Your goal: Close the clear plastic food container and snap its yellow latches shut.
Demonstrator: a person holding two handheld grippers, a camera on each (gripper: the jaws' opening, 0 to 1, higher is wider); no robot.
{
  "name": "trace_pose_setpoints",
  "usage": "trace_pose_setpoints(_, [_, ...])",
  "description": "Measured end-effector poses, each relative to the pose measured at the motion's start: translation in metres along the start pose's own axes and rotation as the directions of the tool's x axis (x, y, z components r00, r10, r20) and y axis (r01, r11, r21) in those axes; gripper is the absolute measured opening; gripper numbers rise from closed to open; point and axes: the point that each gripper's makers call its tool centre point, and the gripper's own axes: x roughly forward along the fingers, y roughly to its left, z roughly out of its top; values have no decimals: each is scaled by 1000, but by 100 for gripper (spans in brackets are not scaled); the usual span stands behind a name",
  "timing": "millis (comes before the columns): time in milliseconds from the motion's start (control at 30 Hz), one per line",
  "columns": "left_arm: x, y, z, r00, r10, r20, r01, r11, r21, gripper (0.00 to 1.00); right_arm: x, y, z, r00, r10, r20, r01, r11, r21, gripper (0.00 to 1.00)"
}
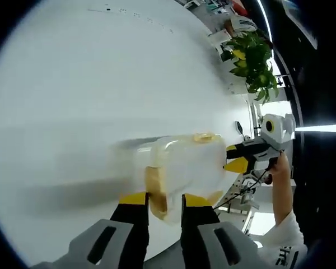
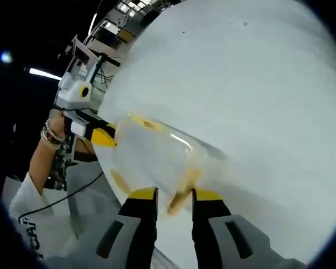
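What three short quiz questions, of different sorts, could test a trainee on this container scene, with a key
1. True or false: the clear container rests on a white table.
2. Multiple choice: the latches on the container are (a) red, (b) yellow, (c) blue.
3. Fill in: in the left gripper view, the right tool meets the container from the ____ side of the picture.

Key: 1 true. 2 b. 3 right. In the same view the left tool has its jaws on either side of a latch at the container's near end; the right tool does likewise in the right gripper view.
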Motion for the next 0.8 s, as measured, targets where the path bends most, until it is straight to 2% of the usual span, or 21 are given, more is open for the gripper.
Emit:
trace_pose_setpoints(100, [0,1,0,1000,-10,9,11,1000,-27,12,0,0,-2,1000,2,1,-2,1000,7,20])
trace_pose_setpoints(333, [0,1,1,1000,-21,23,22,999,-38,11,1,2,-2,1000,-8,-1,8,1000,5,21])
trace_pose_setpoints(367, [-2,6,-9,999,3,-33,-5,999,-53,9,1,1,-2,1000,-16,1,16,1000,15,21])
trace_pose_setpoints(400, [3,-2,-1,999,-41,19,43,997,-71,10,1,0,0,1000,-19,8,19,1000,10,21])
trace_pose_setpoints(567, [4,-9,-2,1000,-20,17,19,1000,12,12,1,-1,1,1000,-13,17,13,1000,-1,22])
trace_pose_setpoints(700, [4,-11,-2,999,-11,30,10,999,46,14,0,0,4,999,-5,32,5,1000,6,23])
trace_pose_setpoints(733, [2,-11,2,997,3,77,-13,992,124,14,1,0,8,997,-15,74,16,1000,-25,23])
trace_pose_setpoints(767, [0,-10,3,996,7,90,-21,988,156,12,0,0,7,996,-16,83,19,999,-35,24])
trace_pose_setpoints(800, [-7,-11,7,991,14,131,-45,971,235,11,-1,0,6,997,-17,81,22,998,-55,23])
